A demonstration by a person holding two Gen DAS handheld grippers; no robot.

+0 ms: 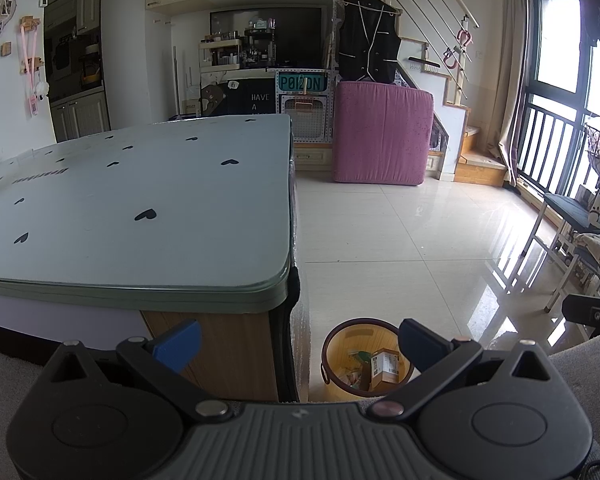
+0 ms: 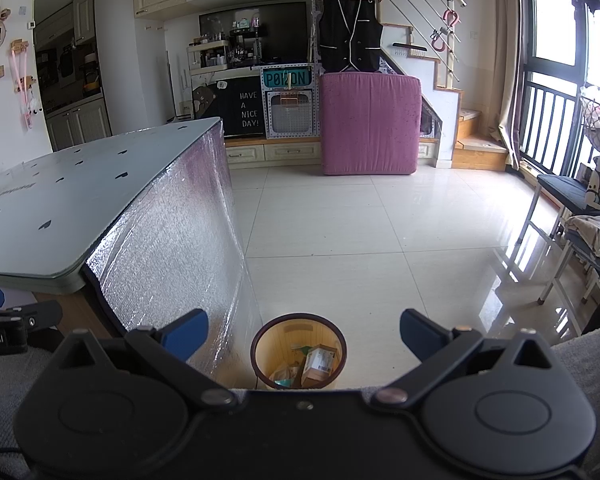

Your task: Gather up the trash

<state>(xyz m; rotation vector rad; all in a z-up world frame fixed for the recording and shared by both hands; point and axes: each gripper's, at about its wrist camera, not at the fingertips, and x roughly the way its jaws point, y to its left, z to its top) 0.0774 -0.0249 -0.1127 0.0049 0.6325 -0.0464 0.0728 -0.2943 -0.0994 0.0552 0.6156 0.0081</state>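
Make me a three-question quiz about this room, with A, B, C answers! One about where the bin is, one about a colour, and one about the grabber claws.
1. Where is the bin?
A. On the table
B. On the floor by the table's corner
C. On the stairs

2. What colour is the big cushion standing against the cabinet?
A. Pink-purple
B. Green
C. Yellow

3. How are the right gripper and left gripper?
A. Both open, holding nothing
B. Both shut on a box
C. One holds a cup

Answers: 1 B, the bin sits on the tiles beside the table. 2 A, its cover is pink-purple. 3 A, the blue fingers stand wide apart.
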